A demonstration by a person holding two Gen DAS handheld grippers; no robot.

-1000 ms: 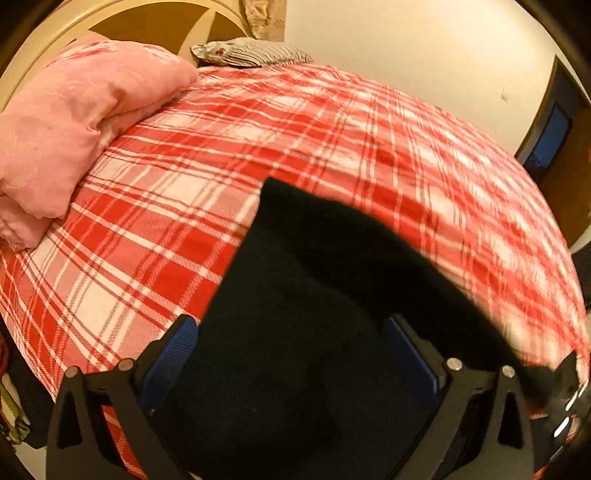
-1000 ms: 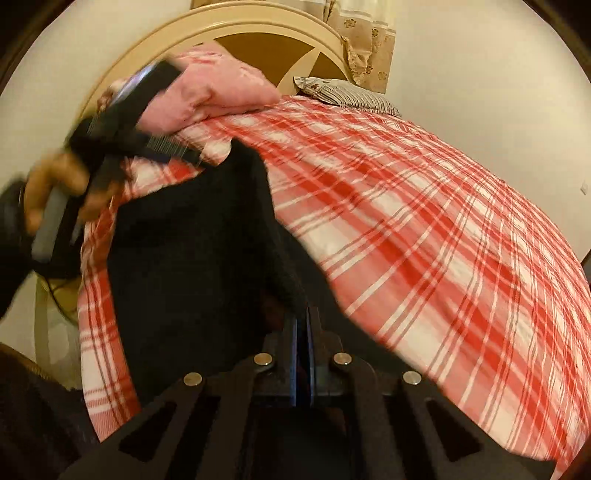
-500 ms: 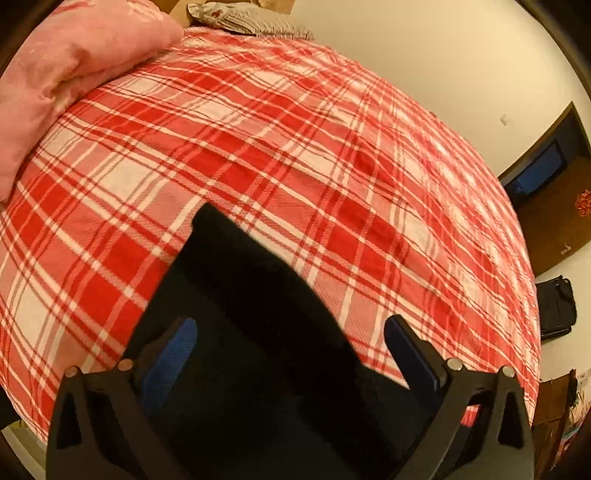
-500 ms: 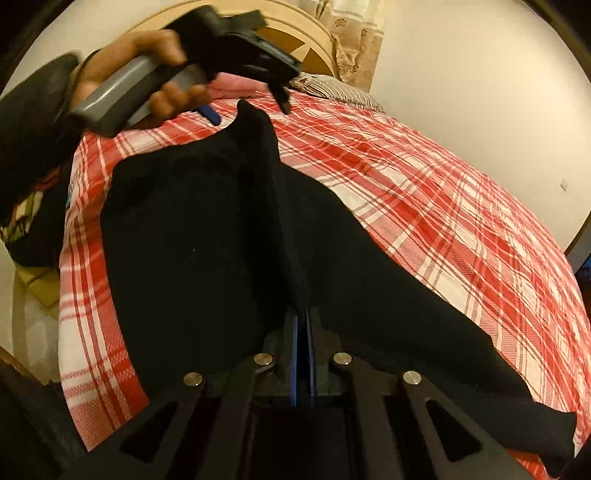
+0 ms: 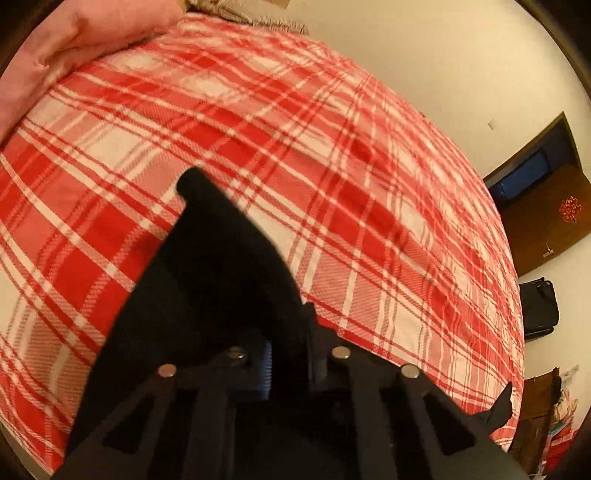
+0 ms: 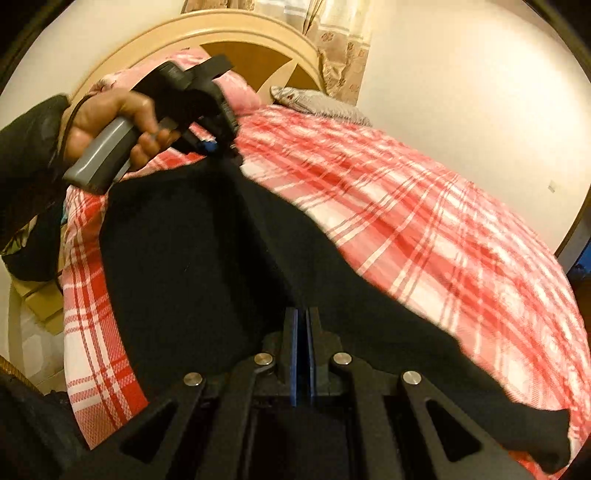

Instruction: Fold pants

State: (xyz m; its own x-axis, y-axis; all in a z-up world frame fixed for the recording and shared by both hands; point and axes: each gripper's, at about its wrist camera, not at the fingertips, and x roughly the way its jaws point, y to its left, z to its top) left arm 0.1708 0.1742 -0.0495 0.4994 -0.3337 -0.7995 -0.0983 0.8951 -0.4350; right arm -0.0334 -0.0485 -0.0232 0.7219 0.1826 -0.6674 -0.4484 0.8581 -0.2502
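Observation:
Black pants (image 6: pixel 192 258) lie spread on a red and white plaid bed (image 6: pixel 424 229), one leg trailing to the lower right. My right gripper (image 6: pixel 302 325) is shut on a raised fold of the pants near their middle. In the same view a hand holds my left gripper (image 6: pixel 221 149), shut on the far corner of the pants. The left wrist view shows that gripper (image 5: pixel 288 332) shut on black cloth, with the pants (image 5: pixel 221 266) rising to a point ahead of it over the plaid bed (image 5: pixel 332 147).
A pink pillow (image 5: pixel 74 44) and a striped grey pillow (image 6: pixel 317 105) lie by the cream headboard (image 6: pixel 236 33). A dark doorway (image 5: pixel 535 173) and a black bag (image 5: pixel 539 306) stand off the bed's right side. A sleeve (image 6: pixel 26 155) fills the left.
My left gripper, open over the pants a second ago, has closed on their corner. The right gripper stays shut on the fold while the pants shift.

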